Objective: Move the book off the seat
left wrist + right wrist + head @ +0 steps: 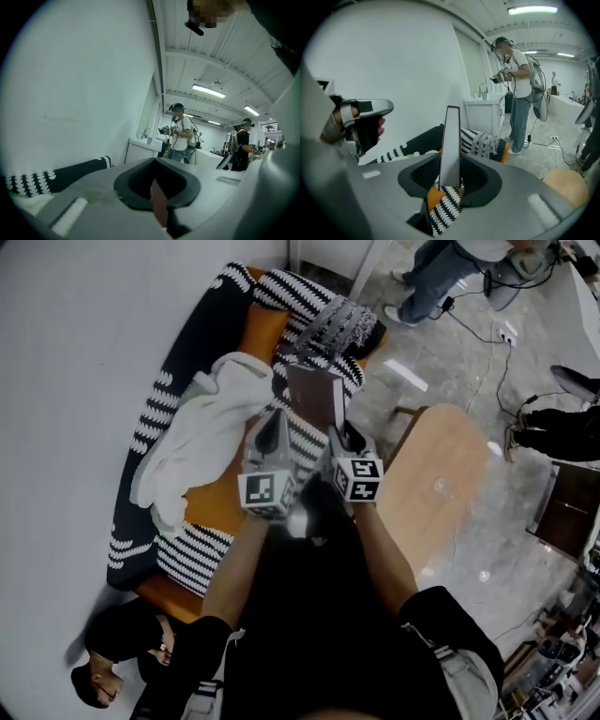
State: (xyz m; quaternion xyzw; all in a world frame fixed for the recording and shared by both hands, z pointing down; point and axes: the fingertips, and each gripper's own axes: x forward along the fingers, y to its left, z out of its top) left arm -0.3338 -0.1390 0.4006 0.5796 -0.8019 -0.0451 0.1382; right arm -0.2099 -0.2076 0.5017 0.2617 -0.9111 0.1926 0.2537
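Both grippers hold a dark maroon book [315, 394] upright in the air above the sofa seat [216, 498]. My left gripper [277, 422] is shut on its lower left edge, and my right gripper [345, 433] on its lower right edge. The right gripper view shows the book [451, 143] edge-on, pale pages inside a dark cover, clamped between the jaws of the right gripper [451, 177]. In the left gripper view only a reddish-brown sliver of the book [159, 202] shows inside the left gripper [159, 197].
The orange sofa carries a black-and-white patterned throw [309, 296], a white cloth [211, 427] and a grey knitted piece [337, 322]. A round wooden table [441, 479] stands right of it. People stand beyond, one [427, 277] near floor cables. Another person [112, 652] crouches lower left.
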